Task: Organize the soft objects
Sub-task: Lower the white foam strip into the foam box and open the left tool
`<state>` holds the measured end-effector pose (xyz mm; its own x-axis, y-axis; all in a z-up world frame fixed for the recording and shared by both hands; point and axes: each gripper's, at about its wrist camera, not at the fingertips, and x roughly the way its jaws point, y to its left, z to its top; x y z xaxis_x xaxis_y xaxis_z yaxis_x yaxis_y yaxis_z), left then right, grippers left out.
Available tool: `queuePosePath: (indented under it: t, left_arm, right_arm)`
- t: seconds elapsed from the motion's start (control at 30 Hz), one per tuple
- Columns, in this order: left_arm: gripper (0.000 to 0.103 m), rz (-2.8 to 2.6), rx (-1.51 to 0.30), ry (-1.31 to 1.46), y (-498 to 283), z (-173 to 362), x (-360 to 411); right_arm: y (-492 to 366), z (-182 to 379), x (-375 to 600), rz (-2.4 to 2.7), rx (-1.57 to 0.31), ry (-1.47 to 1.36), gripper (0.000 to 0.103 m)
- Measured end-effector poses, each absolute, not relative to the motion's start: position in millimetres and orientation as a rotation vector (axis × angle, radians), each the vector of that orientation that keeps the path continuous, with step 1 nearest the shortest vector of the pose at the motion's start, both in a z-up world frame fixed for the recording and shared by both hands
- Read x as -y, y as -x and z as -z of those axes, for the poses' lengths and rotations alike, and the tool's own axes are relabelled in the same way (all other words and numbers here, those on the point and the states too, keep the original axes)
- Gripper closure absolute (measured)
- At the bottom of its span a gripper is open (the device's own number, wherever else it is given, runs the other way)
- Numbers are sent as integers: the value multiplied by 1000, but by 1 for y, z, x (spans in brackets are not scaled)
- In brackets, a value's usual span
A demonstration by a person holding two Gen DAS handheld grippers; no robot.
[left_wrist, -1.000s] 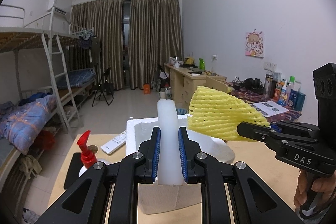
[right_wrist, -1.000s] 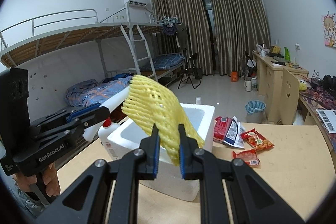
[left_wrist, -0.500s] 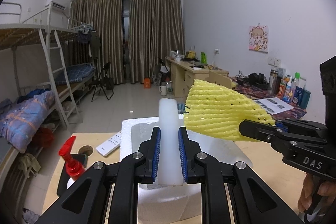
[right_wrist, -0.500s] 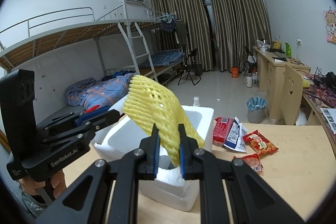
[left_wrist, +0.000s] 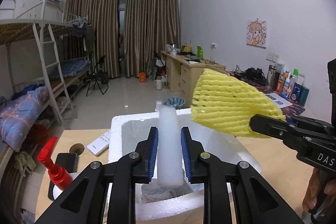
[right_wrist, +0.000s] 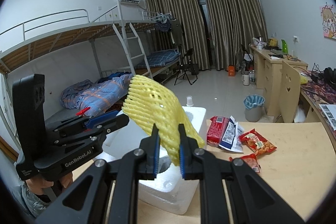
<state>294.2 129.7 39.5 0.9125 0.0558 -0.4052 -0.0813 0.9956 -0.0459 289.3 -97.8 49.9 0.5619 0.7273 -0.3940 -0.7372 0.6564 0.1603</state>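
Observation:
A white foam roll (left_wrist: 169,135) stands upright between the pads of my left gripper (left_wrist: 169,150). Its lower end rests on a grey cloth (left_wrist: 161,192) inside the white foam box (left_wrist: 117,125). The jaws are opening, and the pads still touch the roll's sides. My right gripper (right_wrist: 168,150) is shut on a yellow foam net (right_wrist: 155,106), held in the air above the box (right_wrist: 197,117). In the left wrist view the net (left_wrist: 226,106) hangs over the box's right side. The left gripper (right_wrist: 119,119) shows at the left of the right wrist view.
On the wooden table (right_wrist: 294,161), a red pump bottle (left_wrist: 52,169), a black phone (left_wrist: 66,161) and a white remote (left_wrist: 99,143) lie left of the box. Snack packets (right_wrist: 229,133) (right_wrist: 258,143) lie to its right. A hand (left_wrist: 317,192) holds the right gripper's handle.
My left gripper has moved forward and down with the white roll, whose lower end now sits in the box. The right gripper and yellow net have barely shifted.

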Motion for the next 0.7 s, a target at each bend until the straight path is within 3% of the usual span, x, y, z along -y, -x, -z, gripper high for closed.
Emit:
queuePosePath:
  t: [0.03, 0.1, 0.17, 0.7]
  left_arm:
    - [60, -70, -418, 67, -294, -39, -133]
    - [24, -98, -415, 62, -293, -39, -134]
    - [14, -123, -390, 64, -287, -42, -135]
    - [3, -185, -288, 78, -253, -57, -140]
  right_arm:
    - [-289, -50, 98, -862, -453, 23, 84]
    - [-289, -51, 98, -858, -449, 19, 84]
    - [-288, -52, 99, -858, -445, 15, 84]
    - [-291, -50, 83, -870, -455, 39, 84]
